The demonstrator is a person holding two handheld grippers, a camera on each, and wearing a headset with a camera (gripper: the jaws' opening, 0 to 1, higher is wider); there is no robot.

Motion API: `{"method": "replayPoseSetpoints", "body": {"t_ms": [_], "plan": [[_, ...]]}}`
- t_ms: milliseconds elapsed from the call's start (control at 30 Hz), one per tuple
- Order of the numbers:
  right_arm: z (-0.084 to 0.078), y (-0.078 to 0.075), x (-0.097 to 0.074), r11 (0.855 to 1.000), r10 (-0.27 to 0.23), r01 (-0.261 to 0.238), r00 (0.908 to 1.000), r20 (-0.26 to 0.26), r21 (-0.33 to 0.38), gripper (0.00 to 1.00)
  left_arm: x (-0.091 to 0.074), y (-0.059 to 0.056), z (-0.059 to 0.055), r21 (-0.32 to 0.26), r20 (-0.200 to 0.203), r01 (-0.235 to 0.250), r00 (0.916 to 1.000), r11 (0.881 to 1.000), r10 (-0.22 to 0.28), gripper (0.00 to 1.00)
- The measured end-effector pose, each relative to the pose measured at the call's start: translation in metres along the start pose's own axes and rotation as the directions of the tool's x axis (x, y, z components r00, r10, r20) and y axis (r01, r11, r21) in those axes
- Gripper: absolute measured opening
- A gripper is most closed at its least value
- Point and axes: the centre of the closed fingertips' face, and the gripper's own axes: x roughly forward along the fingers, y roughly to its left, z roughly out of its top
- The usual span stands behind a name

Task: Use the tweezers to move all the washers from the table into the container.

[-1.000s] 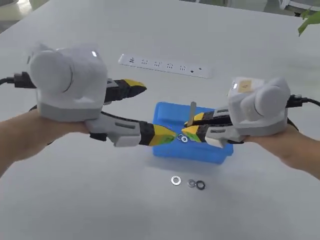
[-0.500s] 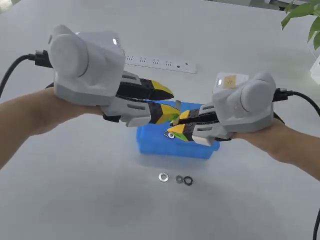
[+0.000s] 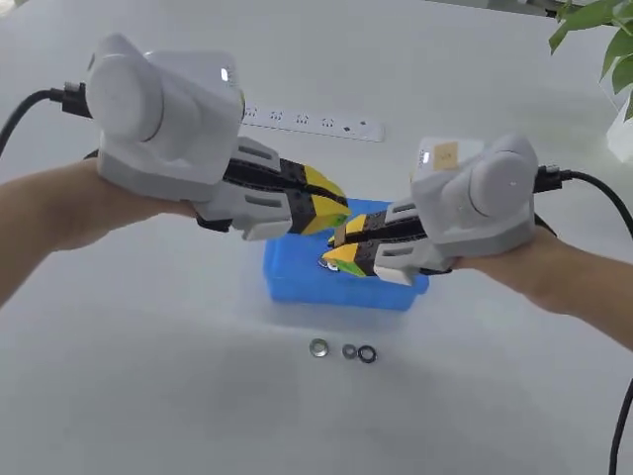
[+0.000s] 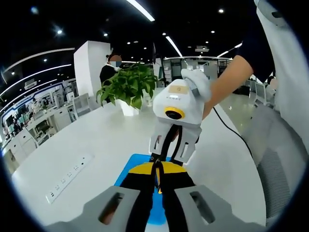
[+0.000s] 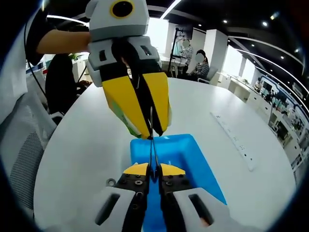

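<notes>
Likely drop-off: left hand-held gripper (image 3: 334, 206) and right hand-held gripper (image 3: 337, 253) clench tweezers (image 5: 151, 140) over container (image 3: 297, 284); remaining washers (image 3: 342, 350) need pinching next.

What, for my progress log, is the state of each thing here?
left tool: shut on the tweezers
right tool: shut on the tweezers
tweezers: held by both tools, over the container
container: upright, open-topped, on the table
washers: three lying flat on the table, outside the container

White table (image 3: 148, 396) bears blue container (image 3: 297, 285), three washers (image 3: 349, 351), power strip (image 3: 312, 124).
</notes>
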Motion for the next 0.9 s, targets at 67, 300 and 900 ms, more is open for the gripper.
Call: {"method": "replayPoseSetpoints", "body": {"t_ms": [67, 300, 900], "plan": [[0.000, -0.001, 0.000, 1.000, -0.008, 0.008, 1.0000, -0.001, -0.010, 0.08, 0.000, -0.001, 0.001, 0.014, -0.008, 0.001, 1.0000, 1.000, -0.001, 0.06], [0.003, 0.000, -0.001, 1.000, -0.018, 0.018, 0.9998, 0.005, -0.017, 0.11, -0.002, -0.004, 0.002, 0.053, -0.029, -0.003, 0.9996, 0.999, 0.005, 0.04], [0.003, 0.001, -0.013, 0.997, -0.071, 0.071, 0.9974, 0.018, -0.041, 0.31, -0.009, 0.003, 0.012, 0.074, -0.016, -0.066, 0.9976, 0.995, 0.067, 0.04]]}}
